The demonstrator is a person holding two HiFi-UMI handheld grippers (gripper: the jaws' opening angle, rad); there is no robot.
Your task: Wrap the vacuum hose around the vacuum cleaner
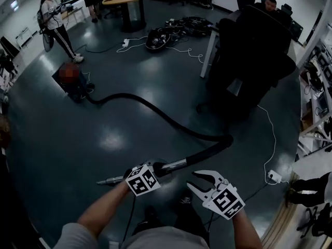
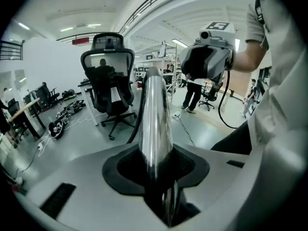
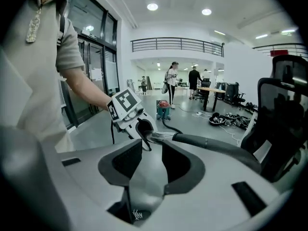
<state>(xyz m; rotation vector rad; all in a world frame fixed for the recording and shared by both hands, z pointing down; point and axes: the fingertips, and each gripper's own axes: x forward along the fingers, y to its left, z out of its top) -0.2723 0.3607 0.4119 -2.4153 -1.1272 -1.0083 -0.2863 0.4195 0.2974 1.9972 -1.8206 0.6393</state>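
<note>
One long black hose [image 1: 155, 110] lies across the dark floor [image 1: 104, 139]. From the red vacuum cleaner [image 1: 72, 82], which stands well away at the upper left of the head view, it runs right in a shallow curve to a tight bend near the office chair [image 1: 254, 56]. There it doubles back toward the person. This near stretch is off the floor and ends in a chrome tube [image 1: 111, 180], whose long axis lies almost straight across the head view, its free end pointing to that view's left and its hose end to the right. The left gripper [image 1: 154, 171] has its fingers closed round this tube at a middling width, the dark pads pressing on the shiny metal from both sides. In the left gripper view the tube runs straight out along the jaws. The right gripper [image 1: 191, 179] is just beside the left one, with its fingers partly apart and only floor showing between them; it touches neither tube nor hose. A white cable and socket block [image 1: 274, 176] lie at the right, and another person [image 1: 54, 19] stands beyond the vacuum cleaner.
</note>
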